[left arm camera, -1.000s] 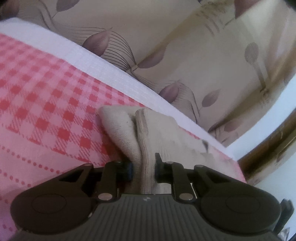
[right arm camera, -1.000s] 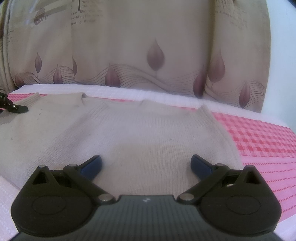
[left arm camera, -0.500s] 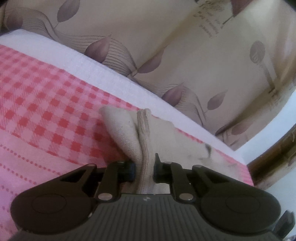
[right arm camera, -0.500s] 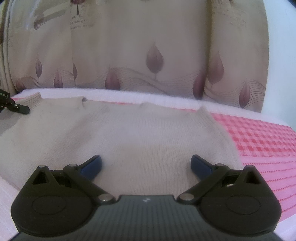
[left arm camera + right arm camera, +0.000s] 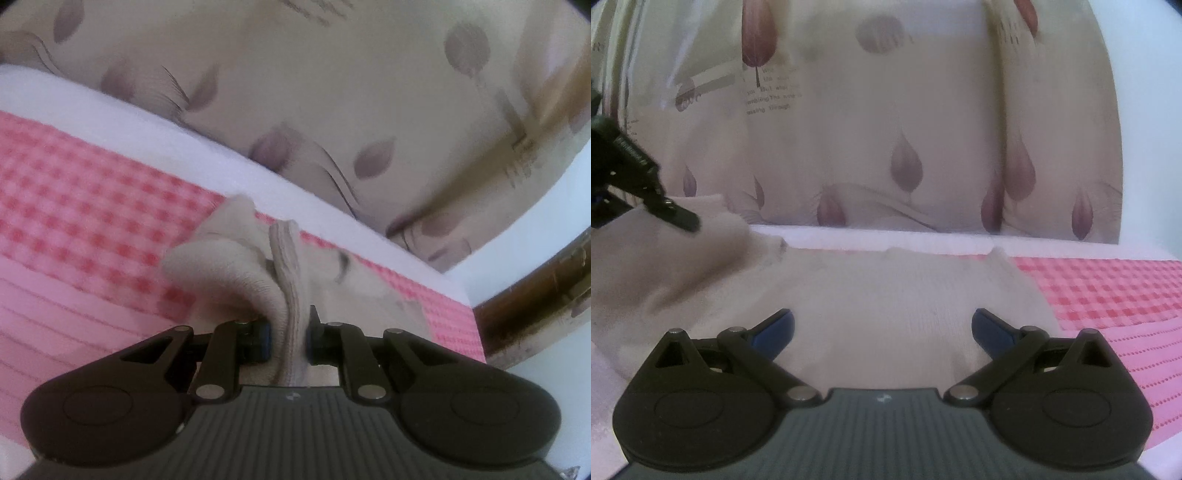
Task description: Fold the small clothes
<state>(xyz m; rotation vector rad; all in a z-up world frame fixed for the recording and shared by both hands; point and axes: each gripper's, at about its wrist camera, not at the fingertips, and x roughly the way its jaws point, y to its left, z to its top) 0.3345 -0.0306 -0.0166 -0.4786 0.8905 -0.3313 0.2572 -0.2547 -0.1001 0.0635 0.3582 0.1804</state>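
Sweater, beige knit, is spread on the pink checked sheet, with its left part lifted off the bed. A ribbed sleeve cuff is pinched tight in the left gripper, whose jaws have just been closing. The right gripper is held wide open over the sweater's near edge, nothing grabbed. A leaf-print curtain is seen behind.
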